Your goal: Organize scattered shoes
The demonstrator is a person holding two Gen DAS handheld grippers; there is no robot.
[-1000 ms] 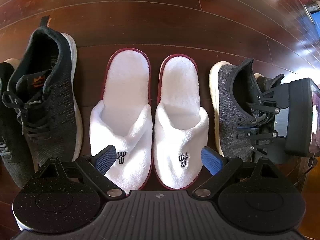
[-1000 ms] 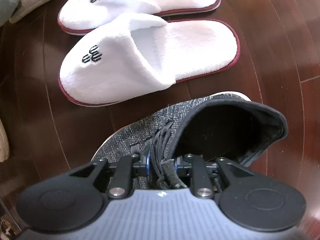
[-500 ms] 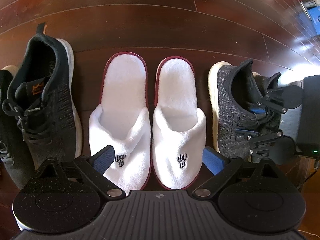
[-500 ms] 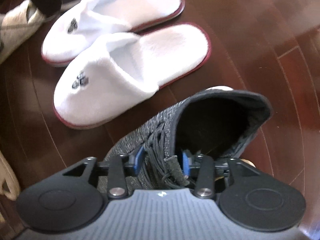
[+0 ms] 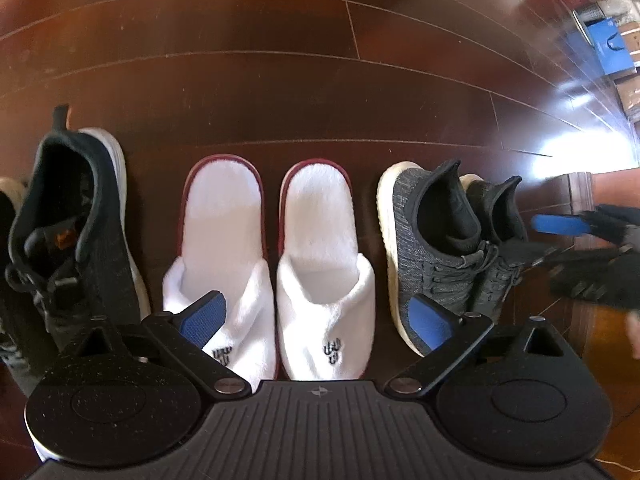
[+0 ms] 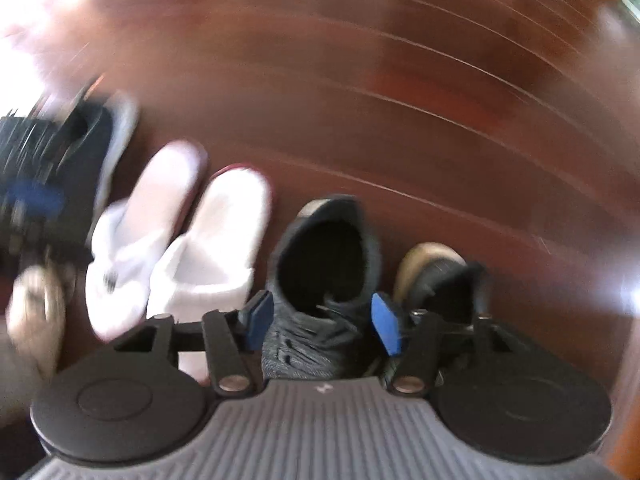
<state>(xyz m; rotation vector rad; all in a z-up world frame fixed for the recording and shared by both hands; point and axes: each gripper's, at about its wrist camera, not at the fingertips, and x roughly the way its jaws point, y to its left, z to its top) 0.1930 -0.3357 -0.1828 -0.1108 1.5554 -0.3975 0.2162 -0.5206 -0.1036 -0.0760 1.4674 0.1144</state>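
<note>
Shoes stand in a row on the dark wood floor (image 5: 320, 80): a black sneaker (image 5: 76, 232), two white slippers with red trim (image 5: 224, 232) (image 5: 320, 240), and two grey knit sneakers (image 5: 424, 240) (image 5: 500, 236) side by side. My left gripper (image 5: 316, 318) hangs open in front of the slippers, holding nothing. In the blurred right wrist view my right gripper (image 6: 322, 322) is open, its blue pads (image 6: 258, 316) on either side of the left grey sneaker (image 6: 320, 280) without pinching it. The second grey sneaker (image 6: 440, 276) sits just to its right. The right gripper (image 5: 568, 240) also shows blurred at the far right.
Another dark shoe (image 5: 8, 248) is cut off at the left edge. Boxes and a blue bag (image 5: 612, 44) stand at the back right. A lighter wooden board (image 5: 592, 320) runs along the right. Bare floor stretches behind the row.
My right gripper has opened and let go of the grey sneaker's laces, then swung back and to the right. That sneaker now stands beside its mate. The left gripper barely moved.
</note>
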